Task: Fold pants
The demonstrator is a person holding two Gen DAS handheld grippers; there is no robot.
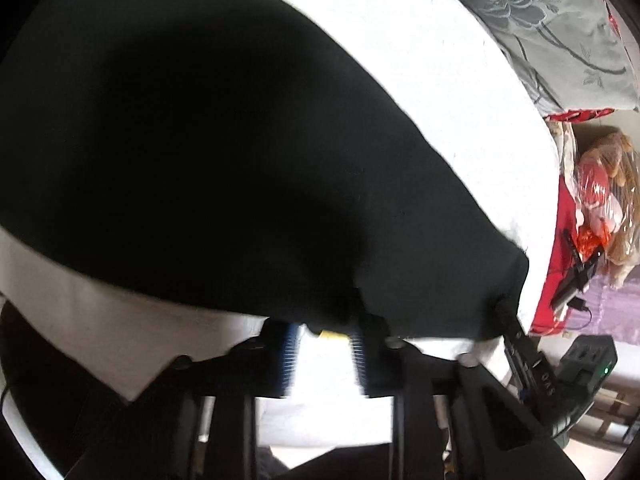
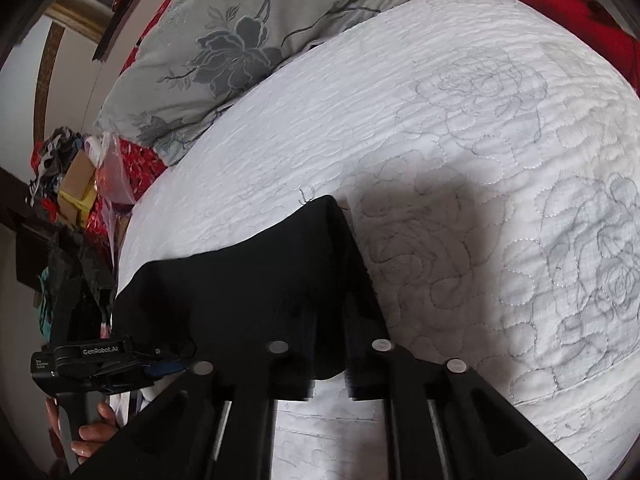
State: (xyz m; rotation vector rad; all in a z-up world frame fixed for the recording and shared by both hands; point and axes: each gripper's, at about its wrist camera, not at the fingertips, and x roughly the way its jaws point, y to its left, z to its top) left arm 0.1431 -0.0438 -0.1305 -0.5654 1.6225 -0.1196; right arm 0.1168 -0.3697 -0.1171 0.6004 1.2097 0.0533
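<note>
Black pants hang spread over the white quilted bed. My left gripper is shut on the pants' near edge, its fingertips hidden under the cloth. In the right wrist view the pants drape from my right gripper, which is shut on their edge near a corner, just above the quilt. The right gripper also shows at the pants' right corner in the left wrist view. The left gripper's body shows in the right wrist view, held by a hand.
A grey floral pillow lies at the head of the bed, also in the left wrist view. Red bedding, plastic bags and clutter sit past the bed edge. A black device stands low right.
</note>
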